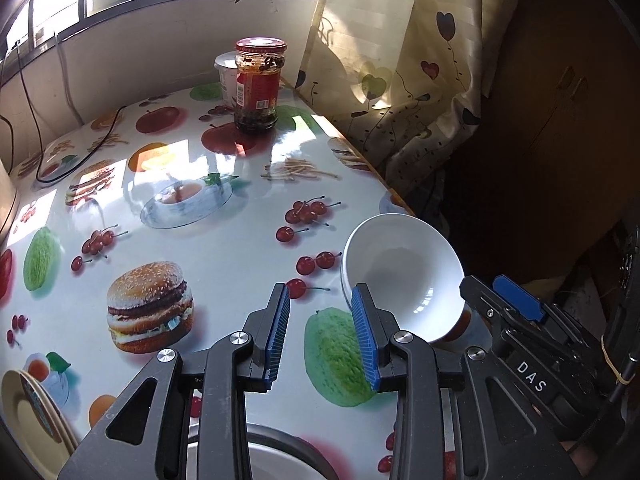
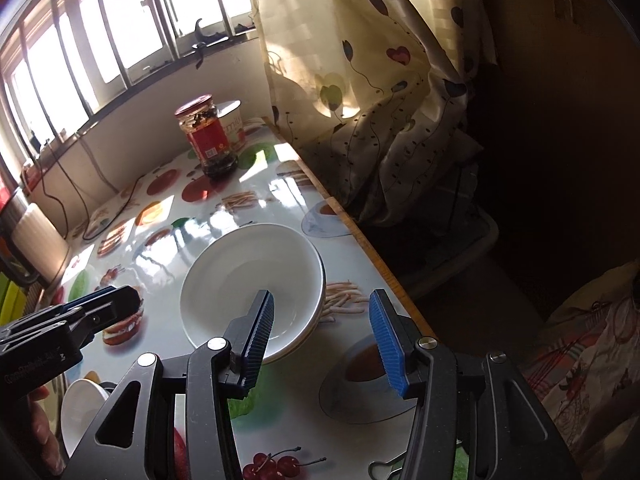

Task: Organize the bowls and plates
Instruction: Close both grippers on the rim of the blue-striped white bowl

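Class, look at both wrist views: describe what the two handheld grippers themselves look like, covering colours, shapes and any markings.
Both are black, angular two-finger tools. The left gripper and right gripper each carry ribbed blue pads on their jaws, with round silver pivot bolts and triangular cut-outs in the linkage arms. Seen from the left view, the right gripper's body bears white "DAS" lettering and a yellow rubber band.

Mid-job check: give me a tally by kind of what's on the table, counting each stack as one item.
Bowl stack: 1
Single bowl: 1
Plate stack: 1
Jar: 1
White tub: 1
Cable: 1
Total: 6
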Demonstrator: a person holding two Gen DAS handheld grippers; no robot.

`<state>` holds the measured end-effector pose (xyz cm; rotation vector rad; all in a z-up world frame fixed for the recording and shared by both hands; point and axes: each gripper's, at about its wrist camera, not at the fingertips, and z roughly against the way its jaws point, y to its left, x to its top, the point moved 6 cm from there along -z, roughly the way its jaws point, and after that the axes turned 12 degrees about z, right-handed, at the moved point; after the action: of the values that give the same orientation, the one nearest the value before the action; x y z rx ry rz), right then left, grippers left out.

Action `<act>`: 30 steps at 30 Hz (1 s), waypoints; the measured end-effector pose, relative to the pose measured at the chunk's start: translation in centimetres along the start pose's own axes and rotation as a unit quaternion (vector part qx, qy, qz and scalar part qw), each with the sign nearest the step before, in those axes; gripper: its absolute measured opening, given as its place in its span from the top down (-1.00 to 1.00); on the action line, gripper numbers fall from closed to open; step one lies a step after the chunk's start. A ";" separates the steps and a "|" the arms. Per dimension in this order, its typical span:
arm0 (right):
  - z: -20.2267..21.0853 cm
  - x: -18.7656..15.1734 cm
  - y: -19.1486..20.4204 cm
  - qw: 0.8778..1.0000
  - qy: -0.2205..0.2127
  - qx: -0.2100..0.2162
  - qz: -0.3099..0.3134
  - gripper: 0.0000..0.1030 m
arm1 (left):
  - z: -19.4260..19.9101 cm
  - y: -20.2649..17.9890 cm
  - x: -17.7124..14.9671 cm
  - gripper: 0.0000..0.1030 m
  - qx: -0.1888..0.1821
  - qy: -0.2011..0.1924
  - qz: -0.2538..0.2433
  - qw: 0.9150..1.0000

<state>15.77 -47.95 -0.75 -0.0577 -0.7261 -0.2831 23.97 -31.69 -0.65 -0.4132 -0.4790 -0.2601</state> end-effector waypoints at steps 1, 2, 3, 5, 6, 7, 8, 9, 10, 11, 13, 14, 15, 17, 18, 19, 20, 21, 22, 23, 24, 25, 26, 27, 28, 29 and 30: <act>-0.2 0.1 -0.2 1.000 0.001 0.000 -0.002 0.04 | -0.1 -0.3 0.1 0.35 -0.004 -0.002 0.000 1.000; -0.5 0.2 -0.3 1.000 0.001 0.001 -0.001 0.04 | -0.3 -0.5 0.2 0.35 -0.003 -0.001 -0.004 1.000; -0.7 0.2 -0.4 1.000 0.003 -0.001 0.000 0.04 | -0.5 -0.7 0.2 0.35 -0.001 0.001 -0.006 1.000; -1.3 0.2 -0.7 1.000 0.008 -0.003 0.001 0.04 | -1.2 -1.0 0.3 0.35 0.000 0.010 -0.006 1.000; -1.6 0.1 -0.8 1.000 0.011 -0.004 0.000 0.04 | -1.5 -1.0 0.3 0.35 0.001 0.010 -0.004 1.000; -1.8 0.2 -0.9 1.000 0.012 -0.003 0.000 0.04 | -1.8 -1.1 0.4 0.35 0.002 0.012 -0.005 1.000; -2.0 0.2 -0.9 1.000 0.012 -0.002 0.001 0.04 | -2.1 -1.2 0.3 0.35 0.004 0.016 -0.005 1.000; -2.1 0.1 -0.9 1.000 0.013 -0.002 0.002 0.04 | -2.5 -1.2 0.3 0.35 0.007 0.021 -0.006 1.000; -2.3 0.1 -0.9 1.000 0.014 -0.002 0.002 0.04 | -2.9 -1.1 0.2 0.35 0.009 0.028 -0.005 1.000; -2.5 0.0 -1.0 1.000 0.015 -0.001 0.003 0.04 | -3.2 -1.1 0.1 0.35 0.006 0.034 0.000 0.999; -2.7 0.0 -1.1 1.000 0.019 -0.003 0.003 0.03 | -3.7 -1.1 -0.1 0.35 0.008 0.040 0.001 0.999; -2.9 0.0 -1.0 1.000 0.019 -0.002 0.004 0.03 | -3.8 -1.0 -0.2 0.35 0.011 0.041 0.002 0.999; -3.0 0.0 -1.0 1.000 0.020 -0.002 0.005 0.03 | -4.0 -1.2 -0.3 0.35 0.011 0.041 0.001 0.999; -3.1 0.0 -1.0 1.000 0.020 -0.002 0.007 0.03 | -4.3 -1.4 -0.4 0.35 0.012 0.045 -0.003 0.999; -3.2 0.0 -1.0 1.000 0.021 -0.002 0.008 0.03 | -4.5 -1.4 -0.4 0.35 0.014 0.049 -0.004 0.999; -3.3 0.0 -0.9 1.000 0.021 -0.002 0.009 0.03 | -4.6 -1.4 -0.4 0.35 0.017 0.049 -0.003 0.999; -3.4 0.0 -0.9 1.000 0.022 -0.001 0.010 0.03 | -4.7 -1.4 -0.4 0.35 0.019 0.048 -0.003 0.999; -3.5 0.1 -0.9 1.000 0.023 -0.001 0.011 0.03 | -4.7 -1.4 -0.4 0.35 0.020 0.049 -0.003 0.999; -3.5 0.1 -0.8 1.000 0.023 -0.001 0.012 0.03 | -4.8 -1.4 -0.5 0.35 0.021 0.050 -0.002 0.999; -3.6 0.1 -0.8 1.000 0.023 -0.002 0.013 0.03 | -4.9 -1.3 -0.5 0.35 0.022 0.051 -0.001 0.998; -3.7 0.1 -0.9 1.000 0.024 -0.002 0.013 0.03 | -5.0 -1.3 -0.5 0.35 0.022 0.052 -0.002 0.998; -3.8 0.1 -0.9 1.000 0.024 -0.001 0.013 0.03 | -5.0 -1.3 -0.5 0.35 0.024 0.053 -0.002 0.998; -3.8 0.1 -0.9 1.000 0.025 0.000 0.013 0.04 | -5.2 -1.3 -0.5 0.35 0.026 0.055 -0.003 0.998; -3.8 0.1 -0.8 1.000 0.025 0.001 0.013 0.04 | -5.3 -1.3 -0.5 0.35 0.028 0.057 -0.004 0.998; -3.9 0.1 -0.8 1.000 0.024 0.001 0.014 0.05 | -5.3 -1.3 -0.5 0.35 0.028 0.058 -0.001 0.998; -3.8 0.1 -0.8 1.000 0.023 0.001 0.015 0.10 | -5.4 -1.3 -0.5 0.35 0.028 0.059 -0.001 0.998; -3.9 0.1 -0.7 1.000 0.023 0.000 0.017 0.14 | -5.5 -1.3 -0.6 0.35 0.029 0.059 -0.003 0.998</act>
<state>18.17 -49.25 -3.60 -0.0628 -0.6792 -0.2513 25.19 -35.22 -4.92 -0.3390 -0.3715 -0.2736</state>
